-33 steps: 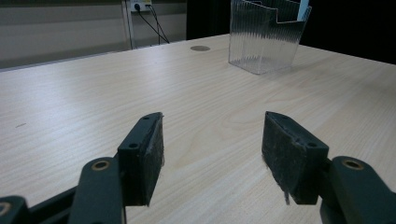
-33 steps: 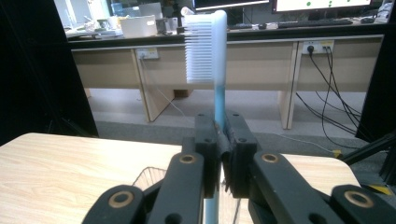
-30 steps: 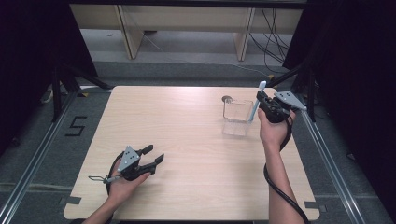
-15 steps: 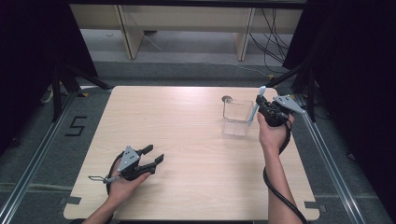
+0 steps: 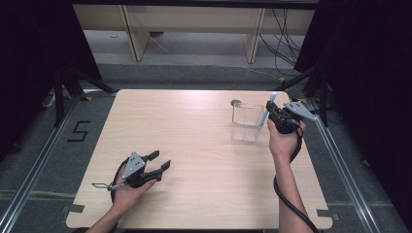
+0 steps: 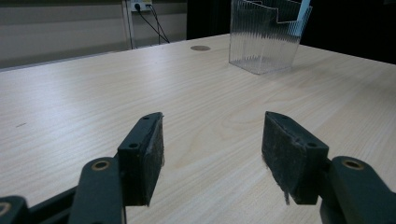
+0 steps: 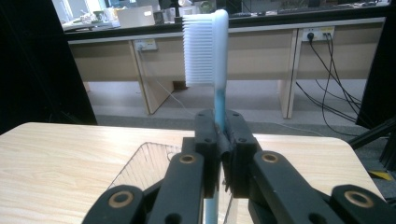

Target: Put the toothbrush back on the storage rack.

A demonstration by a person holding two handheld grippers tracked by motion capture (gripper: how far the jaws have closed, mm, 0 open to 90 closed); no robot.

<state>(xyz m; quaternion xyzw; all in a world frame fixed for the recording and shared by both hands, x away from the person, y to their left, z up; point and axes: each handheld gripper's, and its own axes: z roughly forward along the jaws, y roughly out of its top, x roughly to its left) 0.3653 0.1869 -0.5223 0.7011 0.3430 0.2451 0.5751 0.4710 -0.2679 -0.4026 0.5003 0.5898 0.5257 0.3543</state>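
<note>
The right gripper (image 5: 270, 112) has its jaws clamped on a toothbrush (image 7: 208, 51), bristles up, just above the clear container (image 5: 247, 122) near the bench's (image 5: 194, 126) far right corner. The left gripper (image 5: 160, 161) rests near the front left edge, jaws wide apart and holding nothing.

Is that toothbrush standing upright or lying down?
Upright. The right gripper is clamped on the toothbrush handle, bristle head on top, lower end going down by the clear container.

I see a small round grommet (image 5: 236, 102) set in the table (image 5: 194, 145), with wooden desks (image 5: 194, 22) well beyond it.
</note>
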